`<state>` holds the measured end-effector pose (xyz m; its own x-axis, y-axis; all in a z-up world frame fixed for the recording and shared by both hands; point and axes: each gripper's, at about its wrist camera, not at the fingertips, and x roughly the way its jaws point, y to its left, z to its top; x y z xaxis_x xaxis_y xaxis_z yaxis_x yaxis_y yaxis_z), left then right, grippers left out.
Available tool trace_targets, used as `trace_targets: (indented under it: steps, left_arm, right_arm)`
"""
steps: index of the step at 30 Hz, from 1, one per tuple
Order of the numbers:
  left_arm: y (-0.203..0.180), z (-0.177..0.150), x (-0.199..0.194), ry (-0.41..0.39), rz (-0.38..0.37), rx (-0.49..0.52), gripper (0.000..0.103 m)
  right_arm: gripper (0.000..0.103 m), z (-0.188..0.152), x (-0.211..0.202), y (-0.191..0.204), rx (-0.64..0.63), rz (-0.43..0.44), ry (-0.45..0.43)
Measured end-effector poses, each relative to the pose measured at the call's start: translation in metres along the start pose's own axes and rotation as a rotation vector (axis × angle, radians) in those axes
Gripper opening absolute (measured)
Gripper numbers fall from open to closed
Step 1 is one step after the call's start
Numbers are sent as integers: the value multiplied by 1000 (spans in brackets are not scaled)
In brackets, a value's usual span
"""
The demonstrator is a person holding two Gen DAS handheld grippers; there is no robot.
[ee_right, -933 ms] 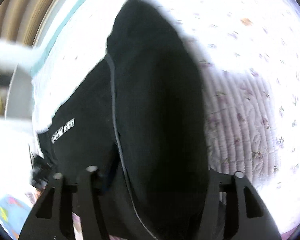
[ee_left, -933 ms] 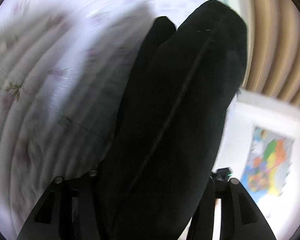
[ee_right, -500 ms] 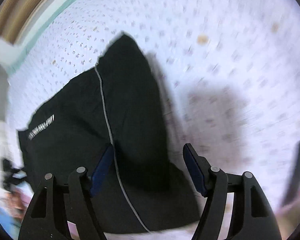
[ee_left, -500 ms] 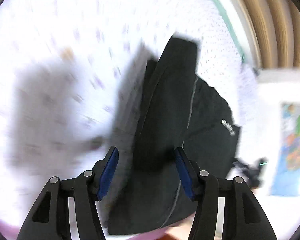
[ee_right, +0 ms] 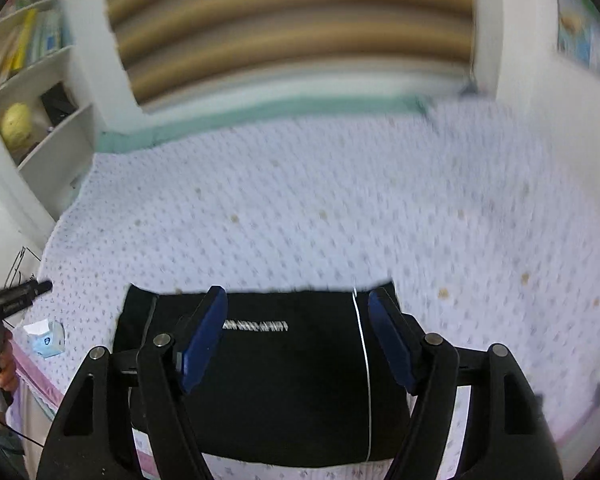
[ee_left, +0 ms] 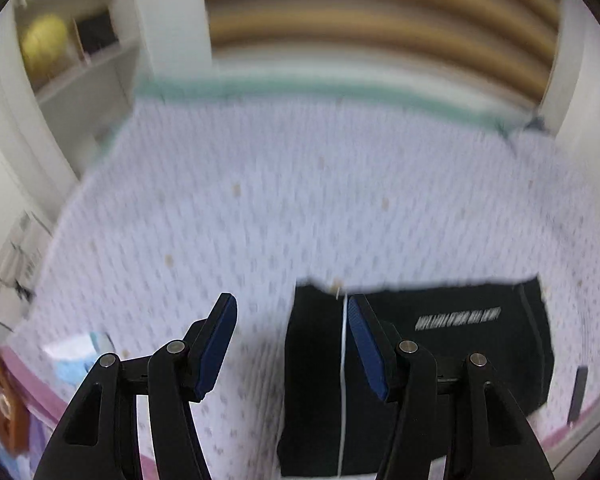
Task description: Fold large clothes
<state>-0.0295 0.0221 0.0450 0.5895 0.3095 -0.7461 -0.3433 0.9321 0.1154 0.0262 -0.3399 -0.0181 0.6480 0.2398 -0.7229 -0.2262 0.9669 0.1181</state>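
A black garment lies folded into a flat rectangle on the bed, near its front edge. It has a thin white stripe and white lettering. My left gripper hovers open over the garment's left end, with nothing between its blue pads. In the right wrist view the garment fills the lower middle. My right gripper hangs above it with its jaws opening, the pads clear of the cloth.
The white quilt with small flowers stretches back to a striped curtain. A white shelf stands at the back left. A light blue packet lies at the bed's left edge. A hand holds a black handle there.
Both grippers have let go of the black garment and opened. They have swung up and back, and the garment now lies flat on the bed below them.
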Motion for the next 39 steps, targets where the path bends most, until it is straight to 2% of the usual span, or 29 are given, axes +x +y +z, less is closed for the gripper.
trace_targets:
  steps: [2, 3, 6, 11, 16, 22, 39]
  left_arm:
    - [-16, 4, -27, -71, 7, 12, 59]
    - [-26, 5, -39, -96, 0, 25, 60]
    - [-49, 2, -61, -103, -27, 59, 60]
    - [-74, -14, -67, -102, -6, 80, 59]
    - [-81, -31, -51, -43, 5, 89, 59]
    - [-85, -44, -33, 22, 9, 98, 59]
    - [-94, -65, -15, 107, 10, 115, 59]
  right_arm:
    - [78, 15, -12, 23, -5, -14, -10]
    - [83, 17, -16, 30, 4, -13, -4]
    - [84, 16, -18, 52, 41, -29, 58]
    - [84, -10, -1, 74, 26, -91, 166]
    - [84, -38, 18, 73, 8, -156, 242]
    - [84, -55, 20, 62, -4, -212, 260]
    - [84, -87, 35, 43, 22, -194, 344]
